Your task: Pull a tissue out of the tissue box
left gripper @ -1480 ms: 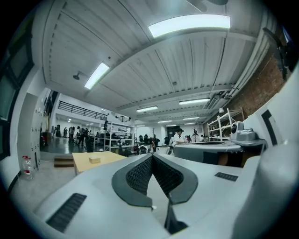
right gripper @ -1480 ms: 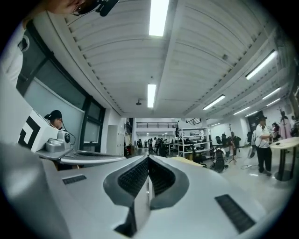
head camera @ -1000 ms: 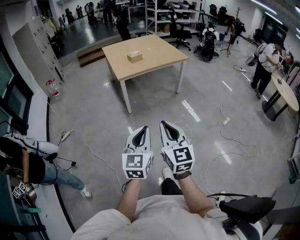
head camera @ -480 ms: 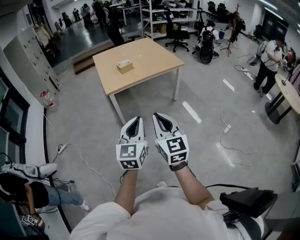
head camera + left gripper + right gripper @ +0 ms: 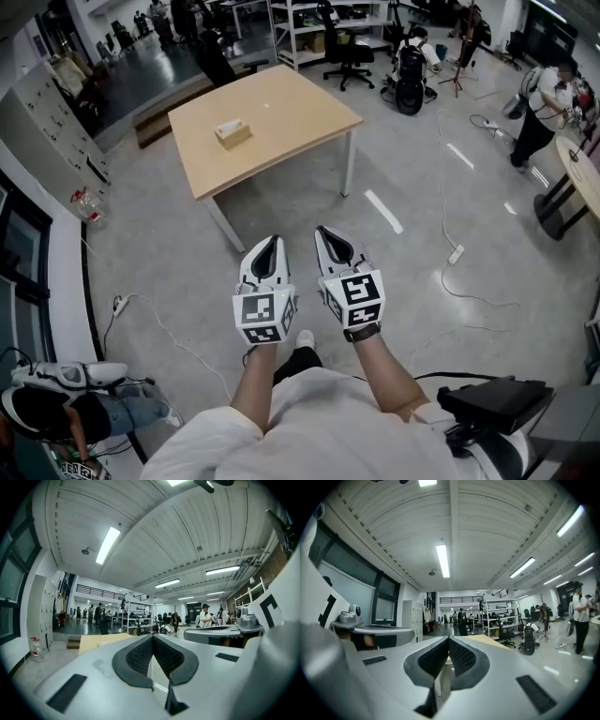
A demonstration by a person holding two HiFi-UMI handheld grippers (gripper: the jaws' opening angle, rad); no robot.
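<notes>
"Starting with the head view: how far along is the job?"

"Nothing is done yet, I'd say. The box [image 5: 232,132] sits on the table [image 5: 291,108], well apart from both grippers. The left gripper [image 5: 271,240] and right gripper [image 5: 322,230] are held out side by side over the bare floor [image 5: 169,253], short of the table."

"Is a tissue out of it?"

"At that distance the box is too small to tell, but neither gripper carries one."

"And the left gripper view?"

"Its jaws are pressed together at the tip with nothing between them. The table [image 5: 101,641] shows far off beyond them, to the left. A pale speck on it may be the box, but I can't be sure."

"Right gripper view?"

"Same story: the right jaws are closed tight and empty, and a corner of the table [image 5: 485,638] sits behind them in the distance."

"So what's left?"

"All of it, by my reading: get to the table, part one pair of jaws, pinch the tissue at the top of the box and draw it out, perhaps steadying the box with the other gripper."
</notes>
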